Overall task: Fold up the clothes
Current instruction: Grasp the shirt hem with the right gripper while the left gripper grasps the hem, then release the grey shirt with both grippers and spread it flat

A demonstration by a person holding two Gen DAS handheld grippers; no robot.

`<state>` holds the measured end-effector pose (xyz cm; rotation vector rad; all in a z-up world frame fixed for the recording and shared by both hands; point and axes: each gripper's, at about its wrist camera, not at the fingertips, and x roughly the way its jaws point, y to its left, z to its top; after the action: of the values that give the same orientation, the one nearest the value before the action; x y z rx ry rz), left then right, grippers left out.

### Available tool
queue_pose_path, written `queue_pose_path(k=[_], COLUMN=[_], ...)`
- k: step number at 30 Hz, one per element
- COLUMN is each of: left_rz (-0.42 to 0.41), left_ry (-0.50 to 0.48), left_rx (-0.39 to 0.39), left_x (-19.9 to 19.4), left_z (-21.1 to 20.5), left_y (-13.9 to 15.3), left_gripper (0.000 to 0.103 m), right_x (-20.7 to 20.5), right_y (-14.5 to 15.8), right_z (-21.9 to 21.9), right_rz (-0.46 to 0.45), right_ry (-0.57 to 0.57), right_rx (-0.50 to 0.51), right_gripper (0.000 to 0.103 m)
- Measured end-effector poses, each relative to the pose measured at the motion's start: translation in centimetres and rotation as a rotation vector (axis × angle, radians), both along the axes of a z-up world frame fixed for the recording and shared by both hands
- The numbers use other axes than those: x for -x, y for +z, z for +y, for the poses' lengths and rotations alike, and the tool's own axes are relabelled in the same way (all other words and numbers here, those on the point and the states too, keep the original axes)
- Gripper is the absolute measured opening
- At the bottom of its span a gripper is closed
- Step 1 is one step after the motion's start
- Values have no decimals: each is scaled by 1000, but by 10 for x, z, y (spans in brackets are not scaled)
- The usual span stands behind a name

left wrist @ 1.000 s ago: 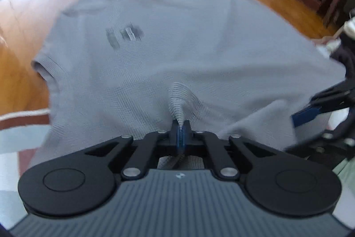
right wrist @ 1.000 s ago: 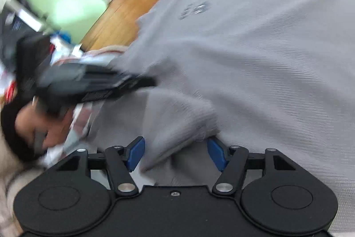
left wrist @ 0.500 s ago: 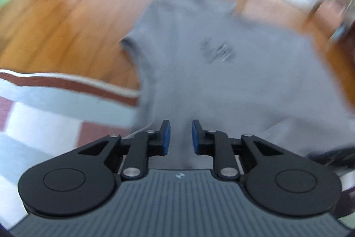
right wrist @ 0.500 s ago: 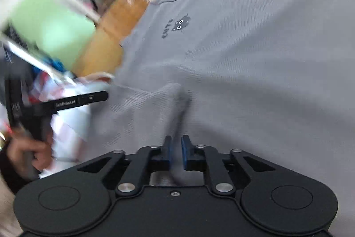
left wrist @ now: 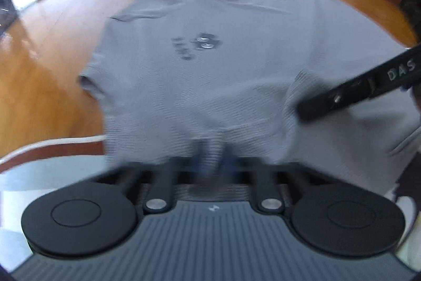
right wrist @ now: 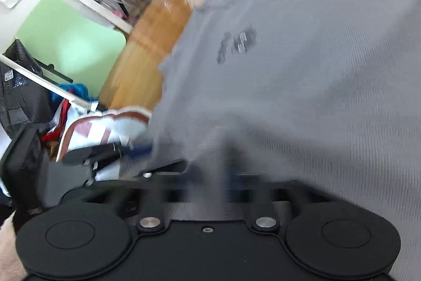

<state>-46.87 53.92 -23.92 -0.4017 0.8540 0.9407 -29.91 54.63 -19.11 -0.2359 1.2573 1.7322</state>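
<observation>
The left gripper is pinched on the near hem of a grey short-sleeved T-shirt spread on the shiny wooden floor.

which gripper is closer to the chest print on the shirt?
Left, though not by much. The left gripper bites the hem of the shirt roughly below the print. The right gripper pinches the hem further toward the shirt's other side.
</observation>
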Motion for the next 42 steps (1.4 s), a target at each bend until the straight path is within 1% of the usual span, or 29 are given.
queue_pose_path(k=[1, 3, 4, 5, 6, 7, 8, 9, 10, 11, 12, 14, 15, 16, 17, 19, 21, 22, 23, 24, 25, 26, 27, 30, 32, 35, 36, 39, 42], left_rz=[16, -36, -32, -26, 8, 39, 51, 60, 33, 6, -15, -56, -65, -74, -81, -32, 103, 172, 181, 174, 166, 157, 125, 45, 42, 60, 57, -28, -78], left_ry=[26, 59, 72, 85, 105, 127, 152, 175, 190, 204, 208, 215, 203, 190, 177, 142, 139, 153, 164, 174, 183, 192, 193, 199, 197, 191, 190, 191, 178], left_rx=[-23, -39, -53, -68, -76, -57, -14, 28, 44, 60, 65, 75, 84, 93, 101, 95, 53, 27, 2, 0, -3, -4, 16, 71, 69, 13, -1, 19, 33], left_x=[2, 10, 12, 13, 12, 12, 16, 19, 25, 30, 33, 38, 37, 36, 35, 26, 15, 13, 15, 19, 22, 26, 29, 36, 34, 30, 30, 37, 42], left_z=[-1, -5, -5, -5, -3, 1, 7, 12, 14, 17, 16, 16, 18, 20, 21, 20, 15, 14, 13, 13, 13, 13, 12, 11, 8, 0, -3, -4, 2], left_y=[2, 11, 14, 17, 15, 10, 5, 1, 1, 2, 6, 14, 13, 12, 10, 5, -2, -5, -2, 1, 5, 9, 13, 21, 26, 36, 40, 49, 58], left_gripper=[4, 4, 5, 10, 10, 23, 39, 41, 41, 41, 41, 44, 47, 53, 56, 56, 56, 63, 63, 63, 63, 63, 64, 66, 70, 78, 78, 79, 80], right_x=[2, 8, 12, 21, 30, 32, 35, 35, 35, 35, 29, 18, 14, 9, 6, 11, 21, 26, 28, 31, 31, 29, 28, 27, 32, 37, 37, 34, 25], right_y=[5, 15, 18, 20, 19, 17, 15, 15, 15, 15, 18, 25, 25, 26, 26, 21, 16, 14, 16, 17, 21, 26, 31, 39, 43, 51, 53, 62, 76], right_z=[-2, -8, -9, -10, -6, -8, -9, -10, -11, -13, -19, -30, -36, -41, -46, -51, -53, -54, -55, -57, -60, -63, -66, -67, -68, -72, -73, -70, -59], right_rz=[-32, -102, -145, -227, -310, -390, -464, -497, -529, -551, -508, -418, -358, -297, -249, -316, -440, -499, -556, -610, -639, -627, -611, -500, -479, -465, -458, -421, -364], right_ry=[-7, -5, 3, 19, 28, 38, 45, 33, 20, 6, -14, -50, -49, -47, -44, -22, -11, -15, -41, -70, -107, -130, -151, -147, -141, -129, -125, -104, -71], right_rx=[-44, -110, -128, -133, -121, -94, -69, -50, -31, -15, -18, -22, -23, -24, -23, -6, 4, 6, -1, -8, -22, -35, -47, -44, -43, -48, -50, -46, -23], right_gripper=[6, 6, 6, 6, 6, 9, 13, 17, 29, 34, 36, 36, 36, 36, 36, 36, 36, 36, 36, 36, 36, 36, 36, 37, 37, 39, 40, 44, 45])
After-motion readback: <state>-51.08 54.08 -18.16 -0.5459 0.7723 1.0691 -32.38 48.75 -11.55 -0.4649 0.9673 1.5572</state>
